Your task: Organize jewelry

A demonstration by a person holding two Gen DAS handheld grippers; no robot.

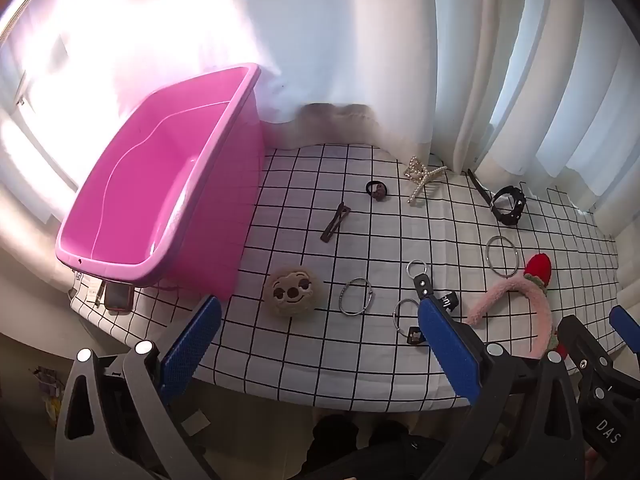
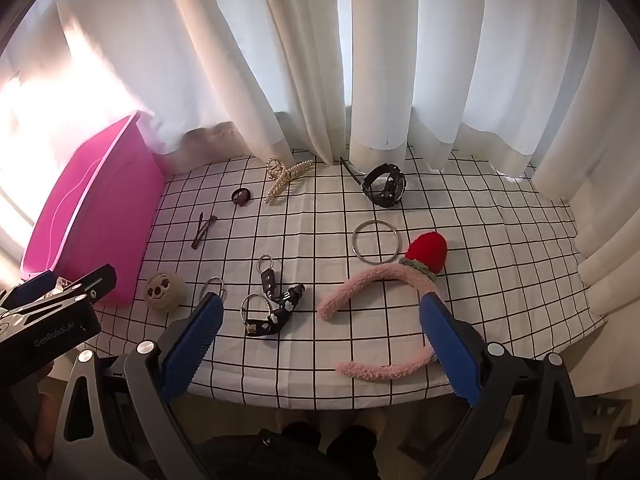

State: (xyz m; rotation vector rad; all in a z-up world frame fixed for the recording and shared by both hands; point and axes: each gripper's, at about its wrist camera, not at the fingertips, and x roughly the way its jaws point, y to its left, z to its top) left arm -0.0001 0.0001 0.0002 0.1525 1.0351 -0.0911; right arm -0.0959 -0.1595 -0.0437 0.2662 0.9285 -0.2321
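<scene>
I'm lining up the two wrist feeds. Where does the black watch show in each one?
Left wrist: the black watch lies far right on the checked cloth, by the curtain, beyond the large silver ring.
Right wrist: the black watch lies at the upper centre, just right of the middle, by the curtain hem.
Shared landmark: the pearl hair clip lies to the watch's left in both views.

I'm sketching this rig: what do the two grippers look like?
Both the left gripper and right gripper have dark grey frames, silver rivets and flat fingers with textured blue pads. Visible lettering reads "GenRobot.AI" and "DAS".
</scene>
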